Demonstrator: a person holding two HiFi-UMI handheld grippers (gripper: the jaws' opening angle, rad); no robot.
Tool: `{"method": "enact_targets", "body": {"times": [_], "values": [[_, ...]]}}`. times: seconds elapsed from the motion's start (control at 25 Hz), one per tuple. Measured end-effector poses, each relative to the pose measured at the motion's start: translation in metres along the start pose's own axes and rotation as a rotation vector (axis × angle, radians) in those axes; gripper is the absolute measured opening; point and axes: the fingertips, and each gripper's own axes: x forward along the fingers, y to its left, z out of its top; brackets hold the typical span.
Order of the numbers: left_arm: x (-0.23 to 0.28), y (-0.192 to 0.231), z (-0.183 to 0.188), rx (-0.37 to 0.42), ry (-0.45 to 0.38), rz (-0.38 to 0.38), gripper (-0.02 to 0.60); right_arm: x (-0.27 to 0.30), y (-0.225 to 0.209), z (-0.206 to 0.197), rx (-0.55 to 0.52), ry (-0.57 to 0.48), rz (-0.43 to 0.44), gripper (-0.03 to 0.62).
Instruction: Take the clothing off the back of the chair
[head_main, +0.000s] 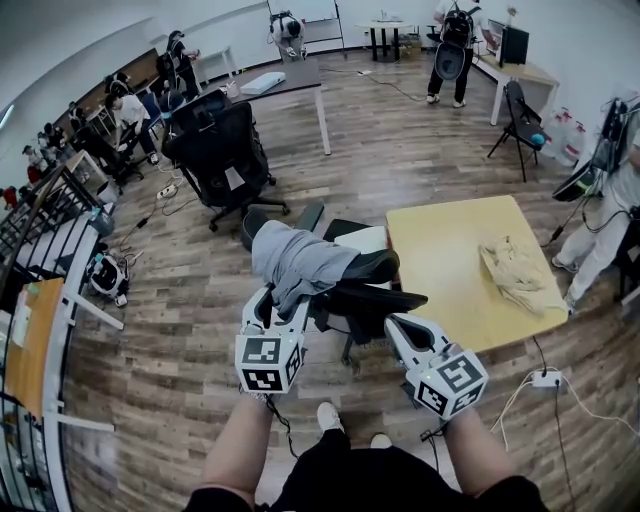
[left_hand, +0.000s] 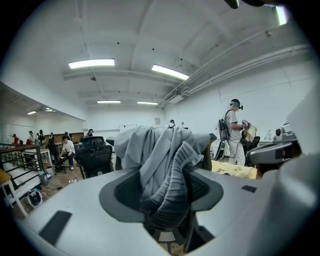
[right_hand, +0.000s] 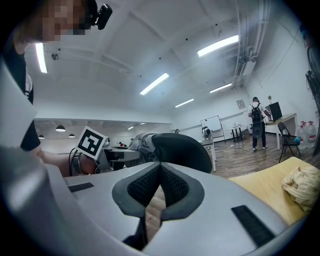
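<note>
Pinching the grey garment (left_hand: 165, 160) at its ribbed cuff in the fingers of the left gripper (left_hand: 167, 192), part closed on cloth draped over the back of the chair (head_main: 380, 300). Holding the fingers of the right gripper (right_hand: 159, 172) shut tip to tip, empty. Probably soft, light, floppy; best lifted upward by this thick fold to avoid snagging.

Ahead of us the grey knitted sweater (head_main: 300, 262) hangs over the back of the black mesh office chair (head_main: 385, 298), its sleeve between the jaws of our left gripper (left_hand: 167, 200). Right of the chair stands the yellow wooden table (head_main: 440, 250), bearing a crumpled cream cloth (head_main: 515, 272).
</note>
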Motion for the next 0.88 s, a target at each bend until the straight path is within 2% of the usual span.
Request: {"method": "enact_targets", "body": {"times": [0.08,0.2,0.88], "values": [[-0.006,0.002,0.001,-0.007,-0.009,0.024,0.152,-0.003,0.001,-0.001,-0.004,-0.001,0.006,0.012],[-0.014,0.003,0.004,-0.022,-0.02,0.036,0.091,-0.007,0.005,0.0,-0.006,-0.005,0.013,0.012],[-0.08,-0.032,0.008,-0.083,-0.055,0.093,0.063,-0.054,0.034,-0.004,-0.043,-0.006,0.103,0.012]]}}
